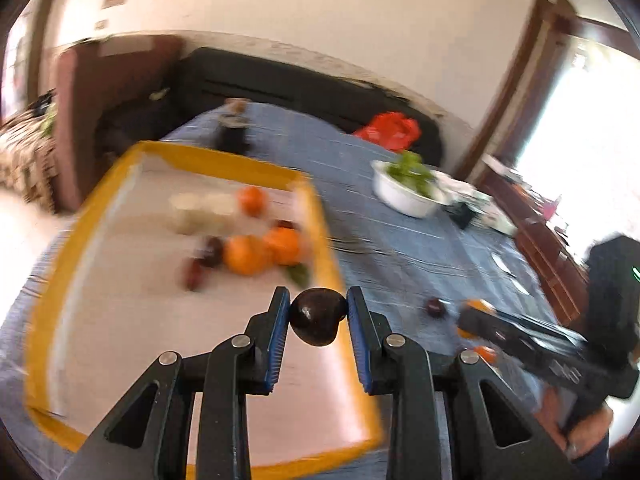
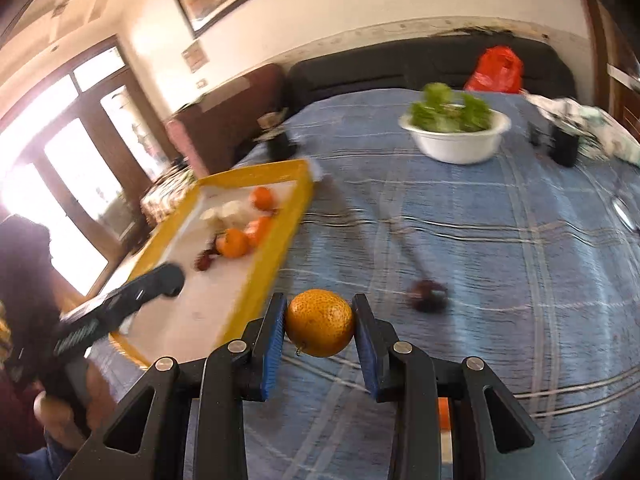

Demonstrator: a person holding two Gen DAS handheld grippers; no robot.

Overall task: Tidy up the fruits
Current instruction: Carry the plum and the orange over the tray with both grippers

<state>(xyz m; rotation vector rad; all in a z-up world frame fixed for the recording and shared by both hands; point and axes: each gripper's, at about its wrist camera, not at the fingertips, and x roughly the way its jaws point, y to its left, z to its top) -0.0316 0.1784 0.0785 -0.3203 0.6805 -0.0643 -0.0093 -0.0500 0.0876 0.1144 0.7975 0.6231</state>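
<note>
My left gripper [image 1: 318,312] is shut on a dark plum [image 1: 318,317], held above the near right part of the yellow-rimmed tray [image 1: 224,158]. Several oranges [image 1: 260,249] and dark plums [image 1: 208,254] lie in the tray's middle, beside pale pieces [image 1: 200,210]. My right gripper [image 2: 320,322] is shut on an orange [image 2: 320,323] over the blue cloth, just right of the tray [image 2: 280,240]. Another dark plum [image 2: 428,295] lies loose on the cloth, to the right. An orange [image 1: 485,353] rests near the right gripper in the left wrist view.
A white bowl of green leaves [image 2: 460,142] stands at the back of the blue-clothed table [image 2: 500,248]. A red bag [image 2: 498,70] lies on a dark sofa behind. Dark small objects [image 2: 562,144] and crumpled cloth [image 2: 592,128] sit at the far right.
</note>
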